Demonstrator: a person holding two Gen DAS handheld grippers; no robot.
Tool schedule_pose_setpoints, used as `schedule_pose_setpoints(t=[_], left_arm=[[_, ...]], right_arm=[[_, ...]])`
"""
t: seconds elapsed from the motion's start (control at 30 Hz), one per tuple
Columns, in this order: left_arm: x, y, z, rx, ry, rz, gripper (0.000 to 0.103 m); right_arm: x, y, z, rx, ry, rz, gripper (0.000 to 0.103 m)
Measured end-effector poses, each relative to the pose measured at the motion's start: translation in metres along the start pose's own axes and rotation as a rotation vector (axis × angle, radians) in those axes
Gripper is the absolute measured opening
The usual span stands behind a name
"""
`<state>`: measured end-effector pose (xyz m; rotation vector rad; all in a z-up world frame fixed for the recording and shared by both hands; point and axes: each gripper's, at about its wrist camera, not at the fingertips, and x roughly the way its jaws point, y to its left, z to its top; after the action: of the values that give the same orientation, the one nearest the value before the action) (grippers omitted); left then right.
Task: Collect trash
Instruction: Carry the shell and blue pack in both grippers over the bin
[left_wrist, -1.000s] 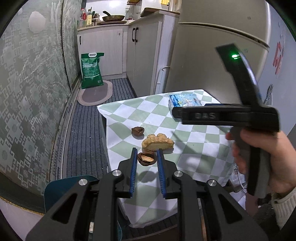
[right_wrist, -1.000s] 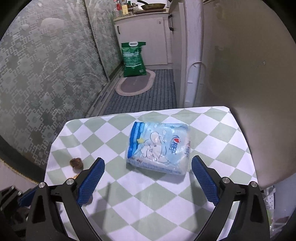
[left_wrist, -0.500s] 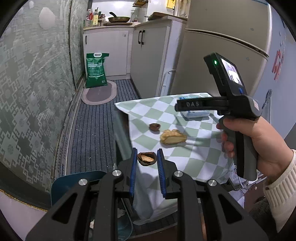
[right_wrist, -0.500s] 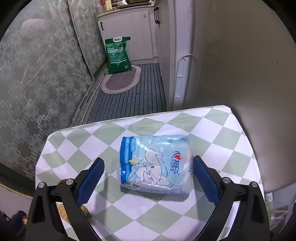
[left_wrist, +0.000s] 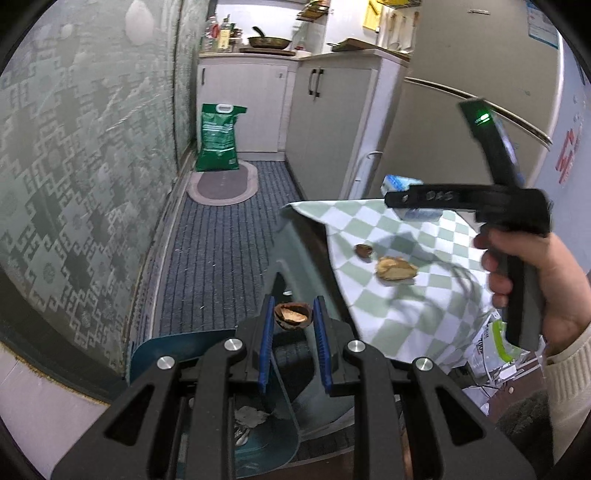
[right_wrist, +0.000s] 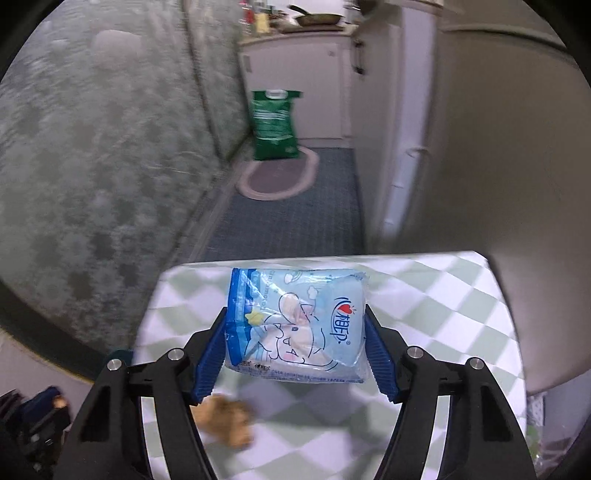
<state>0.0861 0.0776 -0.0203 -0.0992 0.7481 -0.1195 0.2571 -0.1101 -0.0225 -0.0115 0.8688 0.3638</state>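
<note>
My left gripper (left_wrist: 293, 299) is shut on a brown nutshell half (left_wrist: 292, 315), held off the table's corner above a teal bin (left_wrist: 177, 350) with scraps inside. On the green-checked tablecloth (left_wrist: 406, 306) lie another nutshell (left_wrist: 364, 251) and a piece of bread (left_wrist: 396, 268). In the right wrist view, my right gripper (right_wrist: 294, 314) has its jaws closing on a light blue tissue pack (right_wrist: 288, 295). Both blue pads touch the pack's sides, and it sits slightly above the cloth (right_wrist: 443, 295). The blurred bread (right_wrist: 225, 421) lies below the left finger.
A fridge (left_wrist: 461, 129) and white cabinets (left_wrist: 321, 122) stand behind the table. A green sack (left_wrist: 218, 138) and an oval mat (left_wrist: 221, 184) lie at the far end of the striped floor. A patterned wall runs along the left. A plastic bag (left_wrist: 491, 350) hangs beside the table.
My left gripper has carried the nutshell left, off the table to above the bin. The right gripper's jaws have come in from wide open onto the tissue pack's sides.
</note>
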Motion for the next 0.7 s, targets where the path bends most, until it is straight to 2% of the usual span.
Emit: schedule_pose_setpoints(t=[0.2, 0.37, 0.7], left_arm=[[-0.005, 0.025, -0.011, -0.026, 0.011, 0.035, 0.023], [0.002, 0.051, -0.026, -0.062, 0.051, 0.062, 0.023], [0.019, 0.091, -0.059, -0.136, 0.150, 0.078, 0.023]], right_arm=[[-0.016, 0.043, 0.005, -0.051, -0.018, 0.148, 0.069], [-0.022, 0.083, 0.005, -0.129, -0.011, 0.246, 0.069], [-0.015, 0.143, -0.007, -0.257, 0.044, 0.359, 0.069]])
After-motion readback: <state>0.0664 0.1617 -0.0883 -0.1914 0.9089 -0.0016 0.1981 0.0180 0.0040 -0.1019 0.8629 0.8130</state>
